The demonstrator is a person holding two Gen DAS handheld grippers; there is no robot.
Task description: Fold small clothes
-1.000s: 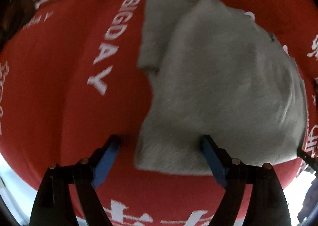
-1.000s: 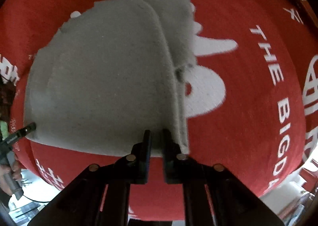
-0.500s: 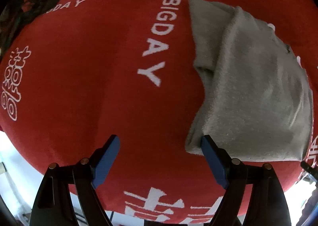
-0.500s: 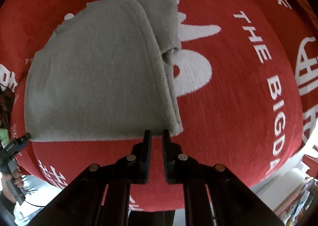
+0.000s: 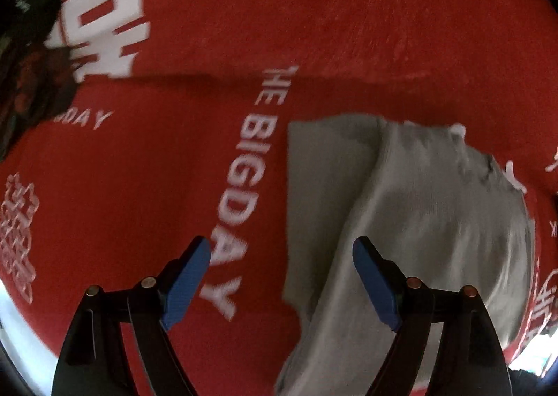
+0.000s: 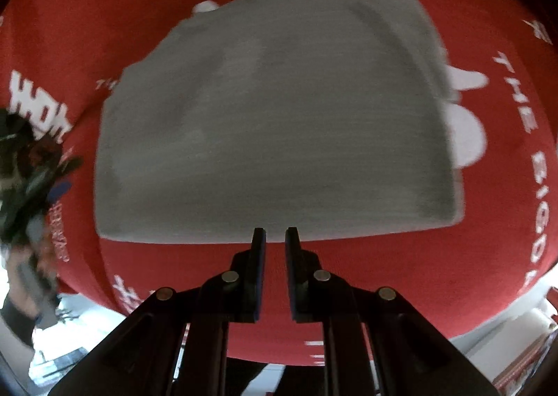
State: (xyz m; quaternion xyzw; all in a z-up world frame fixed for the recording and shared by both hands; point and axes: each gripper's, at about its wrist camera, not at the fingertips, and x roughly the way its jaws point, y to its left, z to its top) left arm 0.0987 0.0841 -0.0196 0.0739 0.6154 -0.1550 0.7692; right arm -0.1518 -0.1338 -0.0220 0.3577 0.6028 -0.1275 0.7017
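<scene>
Left wrist view: the left gripper (image 5: 280, 249) has its blue pads spread wide with nothing between them, above a red cloth (image 5: 146, 187) printed "THE BIGDAY". The folded grey garment (image 5: 411, 235) lies flat on the cloth to the right, its long side running away from the gripper, alongside the lettering. Right wrist view: the right gripper (image 6: 275, 234) has its fingers nearly together, a thin gap left, gripping nothing, at the garment's (image 6: 279, 117) near edge, which runs crosswise.
</scene>
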